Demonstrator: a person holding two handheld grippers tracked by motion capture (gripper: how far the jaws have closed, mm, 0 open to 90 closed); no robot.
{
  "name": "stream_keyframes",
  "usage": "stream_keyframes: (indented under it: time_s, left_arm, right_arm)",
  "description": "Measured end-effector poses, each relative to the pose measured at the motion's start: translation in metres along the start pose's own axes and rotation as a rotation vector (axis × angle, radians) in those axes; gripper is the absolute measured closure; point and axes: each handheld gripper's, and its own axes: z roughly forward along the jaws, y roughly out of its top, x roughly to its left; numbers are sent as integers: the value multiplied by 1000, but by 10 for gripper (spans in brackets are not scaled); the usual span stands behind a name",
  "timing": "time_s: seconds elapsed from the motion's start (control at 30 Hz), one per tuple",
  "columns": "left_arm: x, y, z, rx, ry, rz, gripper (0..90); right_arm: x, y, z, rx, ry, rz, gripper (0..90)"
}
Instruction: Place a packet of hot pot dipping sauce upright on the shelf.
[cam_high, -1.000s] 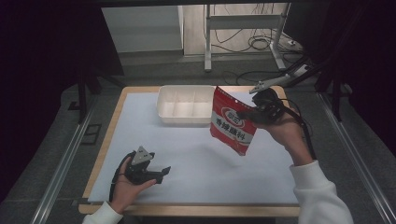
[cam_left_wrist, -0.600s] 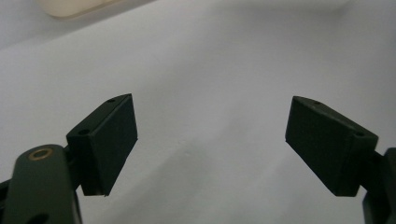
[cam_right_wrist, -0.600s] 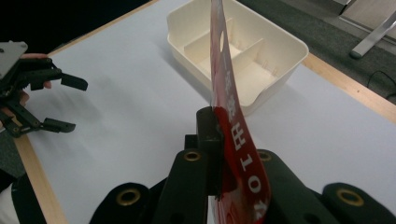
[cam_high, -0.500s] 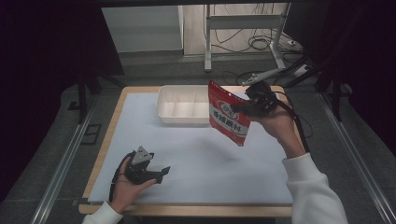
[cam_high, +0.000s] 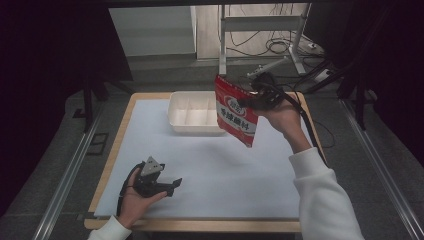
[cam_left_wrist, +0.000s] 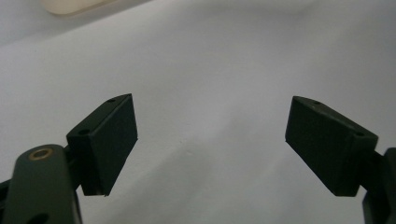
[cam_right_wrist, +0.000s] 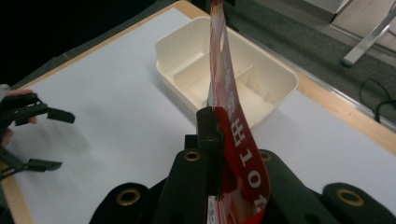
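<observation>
**Carrying the red packet toward the tray**

Holding the red packet (cam_high: 235, 111) by its edge, the right claw (cam_high: 248, 102) has its jaws pinched tight on it; the packet hangs in the air at the near right corner of the white tray (cam_high: 195, 112). Left claw (cam_high: 170, 183) rests low on the table (cam_high: 215, 165), jaws spread, nothing between them.

Step in hand, as I read it: transport to the tray. Next move likely calls for centring the packet over a compartment, lowering, then releasing.

Against a second ago: packet and right claw have shifted toward the tray and slightly up. Left claw unchanged.
</observation>
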Motion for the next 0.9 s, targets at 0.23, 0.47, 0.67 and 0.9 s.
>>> stream_keyframes:
  time_s: [0.23, 0.47, 0.67, 0.9]
  left_arm:
    - [1, 0, 0, -2, -1, -6, 161]
    - [2, 0, -1, -7, -3, -4, 161]
    - [3, 0, -1, -15, -7, -13, 161]
    - [5, 0, -2, -22, -12, -20, 161]
  right_arm:
    - [-2, 18, 13, -19, -41, 22, 885]
    - [-10, 35, 31, -60, -76, 79, 885]
    - [-16, 47, 49, -79, -109, 113, 885]
    - [-19, 54, 62, -114, -123, 146, 885]
